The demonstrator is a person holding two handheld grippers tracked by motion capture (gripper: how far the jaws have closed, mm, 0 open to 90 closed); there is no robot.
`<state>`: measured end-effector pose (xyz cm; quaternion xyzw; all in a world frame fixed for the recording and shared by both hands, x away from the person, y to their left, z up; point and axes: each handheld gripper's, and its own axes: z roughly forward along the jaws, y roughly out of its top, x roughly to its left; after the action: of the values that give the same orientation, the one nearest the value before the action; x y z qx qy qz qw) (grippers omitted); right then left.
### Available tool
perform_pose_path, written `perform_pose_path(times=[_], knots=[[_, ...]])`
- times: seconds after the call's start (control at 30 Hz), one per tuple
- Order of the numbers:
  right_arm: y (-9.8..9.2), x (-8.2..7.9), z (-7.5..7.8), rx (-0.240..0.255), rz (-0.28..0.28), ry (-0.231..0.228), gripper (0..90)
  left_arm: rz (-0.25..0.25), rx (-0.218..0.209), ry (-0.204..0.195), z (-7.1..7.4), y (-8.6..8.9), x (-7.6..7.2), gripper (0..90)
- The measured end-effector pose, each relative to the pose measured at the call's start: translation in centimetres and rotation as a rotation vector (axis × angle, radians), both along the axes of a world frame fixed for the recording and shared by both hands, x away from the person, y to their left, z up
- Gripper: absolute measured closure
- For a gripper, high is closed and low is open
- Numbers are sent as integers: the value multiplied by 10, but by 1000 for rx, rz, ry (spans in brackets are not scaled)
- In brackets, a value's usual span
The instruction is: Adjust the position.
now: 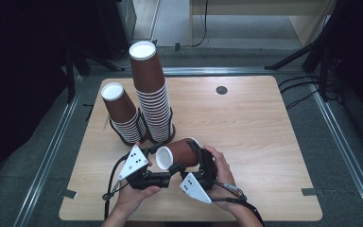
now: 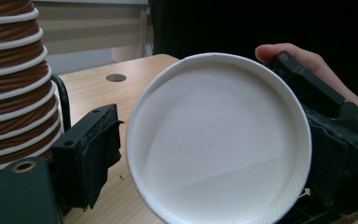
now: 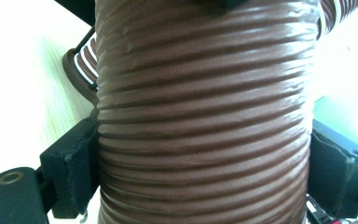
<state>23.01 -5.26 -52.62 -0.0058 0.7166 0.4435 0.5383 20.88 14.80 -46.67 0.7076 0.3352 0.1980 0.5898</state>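
Sideways between both hands, held low above the near middle of the wooden table (image 1: 246, 123): a ribbed brown paper cup (image 1: 182, 152), clamped across its wall by the right gripper (image 1: 202, 166), white mouth turned toward the left gripper (image 1: 172, 171), likely for a grip on the rim. Left jaws part-open, one pad (image 2: 98, 154) just short of the rim, contact not discernible. Just behind, the tall cup stack (image 1: 150, 94) and leaning short stack (image 1: 123, 113); bare wood to the right.

Lab – cables (image 1: 307, 90), tripod legs (image 1: 295, 56), bare table (image 1: 255, 127).
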Motion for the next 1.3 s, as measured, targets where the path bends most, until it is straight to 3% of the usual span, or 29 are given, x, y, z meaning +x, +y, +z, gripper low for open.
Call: perform_pose_path(times=[0.1,0.37,0.57,1.3], knots=[[0,0,1,-1,-4,-23,111,-2,2,2,0,0,0,132],[-2,1,2,-4,-19,-33,111,-12,2,7,-1,0,0,156],[0,0,1,-35,-23,-61,111,-23,-6,12,-1,0,1,197],[-2,1,0,-92,-37,-127,110,-39,-14,28,-2,2,2,211]])
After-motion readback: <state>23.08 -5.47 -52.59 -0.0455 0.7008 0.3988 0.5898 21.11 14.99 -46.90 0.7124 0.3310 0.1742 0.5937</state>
